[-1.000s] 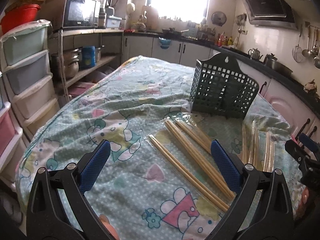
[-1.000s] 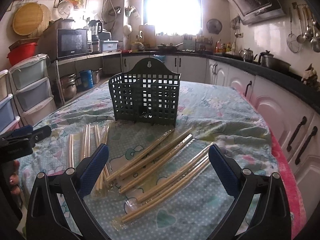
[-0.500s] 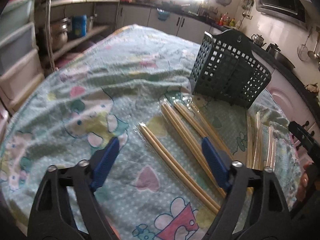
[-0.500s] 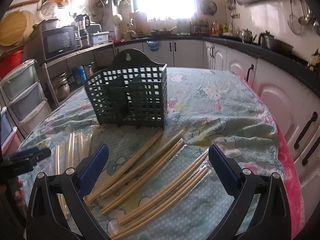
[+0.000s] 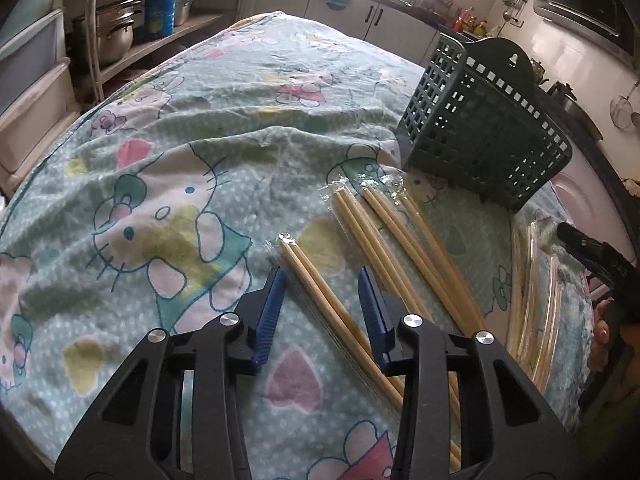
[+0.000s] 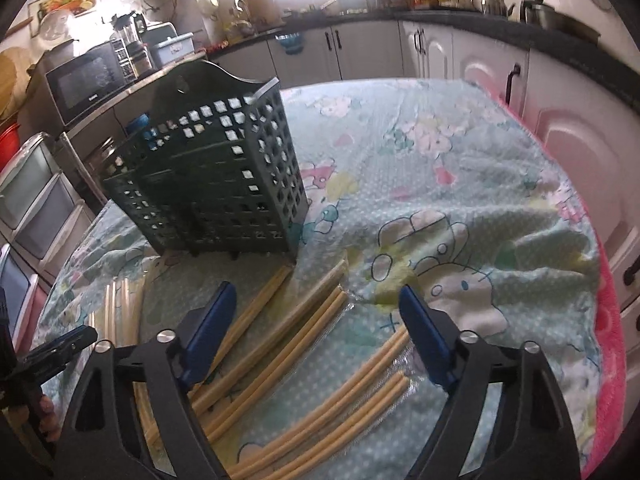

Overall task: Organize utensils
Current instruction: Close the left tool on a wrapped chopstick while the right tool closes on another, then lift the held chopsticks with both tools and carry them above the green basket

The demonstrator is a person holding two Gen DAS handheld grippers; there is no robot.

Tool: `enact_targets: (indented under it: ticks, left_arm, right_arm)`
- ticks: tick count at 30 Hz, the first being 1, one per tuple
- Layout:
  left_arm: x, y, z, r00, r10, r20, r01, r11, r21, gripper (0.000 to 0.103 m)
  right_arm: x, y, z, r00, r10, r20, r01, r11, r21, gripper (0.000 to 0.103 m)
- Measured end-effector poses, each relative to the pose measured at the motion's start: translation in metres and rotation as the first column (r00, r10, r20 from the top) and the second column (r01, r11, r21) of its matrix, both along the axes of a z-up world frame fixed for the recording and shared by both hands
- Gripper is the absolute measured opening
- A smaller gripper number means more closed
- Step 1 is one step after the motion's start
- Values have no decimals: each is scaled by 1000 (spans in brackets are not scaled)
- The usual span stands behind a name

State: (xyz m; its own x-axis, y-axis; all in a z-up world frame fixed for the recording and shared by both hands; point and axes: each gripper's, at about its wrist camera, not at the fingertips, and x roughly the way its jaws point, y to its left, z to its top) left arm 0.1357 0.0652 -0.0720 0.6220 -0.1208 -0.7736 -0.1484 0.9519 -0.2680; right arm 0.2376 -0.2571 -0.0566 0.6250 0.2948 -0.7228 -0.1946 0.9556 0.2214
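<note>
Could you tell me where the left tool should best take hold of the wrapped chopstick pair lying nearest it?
Probably mid-length, from above, on the chopstick pair: it lies flat along the left tool, whose jaws are closing astride it without touching yet.

Left gripper [image 5: 322, 276] pitched steeply down, jaws closing, blue pads [image 5: 271, 308] already narrow, a gap showing on each side of what lies between them. Right gripper [image 6: 316, 300] pitched down too, jaws closing but wide apart, pads [image 6: 424, 336] pressing nothing. Fingers of the person's right hand [image 5: 602, 332] wrap that gripper's handle
</note>
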Motion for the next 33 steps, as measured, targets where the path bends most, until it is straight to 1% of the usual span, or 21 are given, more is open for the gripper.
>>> enact_targets:
  ticks: [1,2,3,5,7,9,11,12,14,15,17,18,20,21,25,27,33]
  left_arm:
    - [2,0,0,1000,2,-1,-2,1000,1,29]
    - [3,2,0,1000,3,-4,-3,1000,0,28]
    - [4,2,0,1000,5,-6,-5,1000,-1,27]
    - [6,3,0,1000,9,-9,-9,1000,2,25]
    - [7,5,-1,1000,12,-11,-12,1000,1,24]
    - [9,6,-1,1000,15,-13,-15,1000,2,23]
    - [11,7,-1,1000,20,-16,-20,1000,0,23]
    - [13,8,-1,1000,21,-18,-21,1000,0,23]
    - [14,9,-2,1000,24,-20,-24,1000,-4,23]
    - [15,10,-2,999,26,-21,-26,1000,-4,23]
    - [17,11,-2,999,28,-24,-29,1000,-6,23]
    - [18,11,-2,999,29,-25,-30,1000,-6,23]
    - [19,12,-2,999,32,-26,-32,999,-6,23]
    - [20,13,-3,999,32,-26,-32,999,-4,22]
    - [20,15,-3,999,37,-22,-37,999,-3,16]
    - [20,15,-3,999,42,-20,-42,999,4,9]
    - [18,15,4,999,32,0,-32,999,4,6]
  right_arm:
    - [5,-1,-3,1000,5,-18,-4,1000,7,68]
    - [11,-2,-6,999,7,-37,-6,1000,17,64]
    - [16,-3,-10,998,7,-54,-5,1000,31,63]
    - [24,-4,-14,997,4,-82,0,999,51,56]
    - [32,-9,-19,994,-5,-112,14,997,78,50]
    - [39,-14,-24,990,-16,-142,31,994,109,47]
    - [45,-16,-28,987,-21,-159,41,992,123,38]
    - [47,-18,-30,985,-23,-170,46,990,133,36]
    - [52,-20,-31,983,-25,-181,51,988,144,31]
    - [53,-21,-32,982,-26,-185,54,987,148,30]
    - [57,-22,-33,982,-28,-187,56,987,148,23]
    - [58,-22,-33,982,-27,-188,55,988,144,22]
    - [62,-21,-35,982,-27,-188,53,990,134,13]
    - [63,-22,-35,982,-24,-185,48,990,129,10]
    - [64,-21,-31,985,-16,-172,40,990,137,8]
    - [62,-22,-29,987,-12,-162,34,990,137,8]
    - [54,-39,-15,992,-22,-123,41,987,156,8]
